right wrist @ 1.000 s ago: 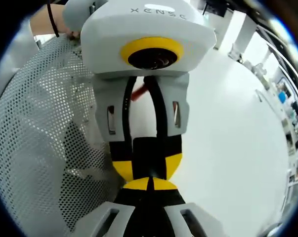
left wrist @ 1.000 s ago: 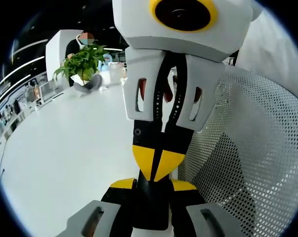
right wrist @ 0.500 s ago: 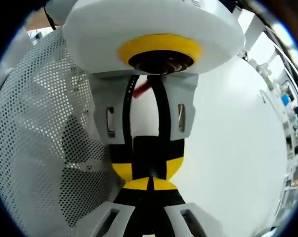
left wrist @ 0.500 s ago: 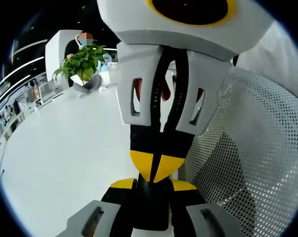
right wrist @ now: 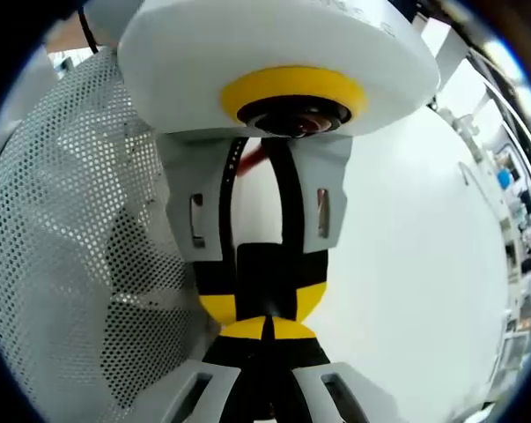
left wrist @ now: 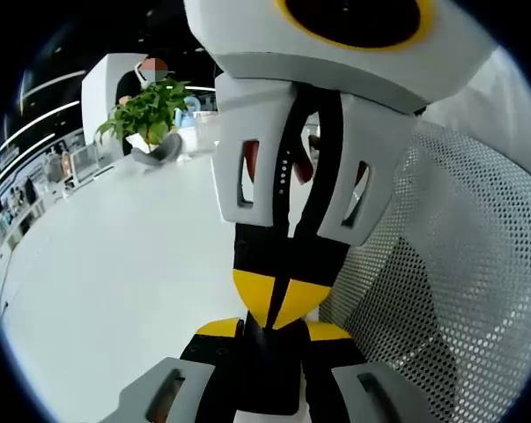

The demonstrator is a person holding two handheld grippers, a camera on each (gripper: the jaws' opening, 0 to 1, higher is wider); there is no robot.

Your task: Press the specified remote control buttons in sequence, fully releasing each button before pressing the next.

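Note:
The two grippers meet tip to tip over a white table (left wrist: 115, 282). In the left gripper view, my left gripper (left wrist: 272, 333) rises from the bottom with its yellow-tipped jaws apart and a black slab (left wrist: 269, 366) between them, apparently the remote control. My right gripper (left wrist: 278, 300) comes down from above, its yellow tips together and touching the slab's end. In the right gripper view, my right gripper (right wrist: 265, 328) is shut, its tips just under the black slab (right wrist: 265, 269) held by the left gripper (right wrist: 263, 301). No buttons are visible.
A white perforated mesh surface (left wrist: 441, 291) curves close beside the grippers, also seen as mesh (right wrist: 62, 264). A potted green plant (left wrist: 149, 110) stands at the table's far end with a person behind it. Shelves (left wrist: 36, 176) line the far wall.
The right gripper's body came closer to the left camera, then eased back slightly. The tips stay together at the same spot.

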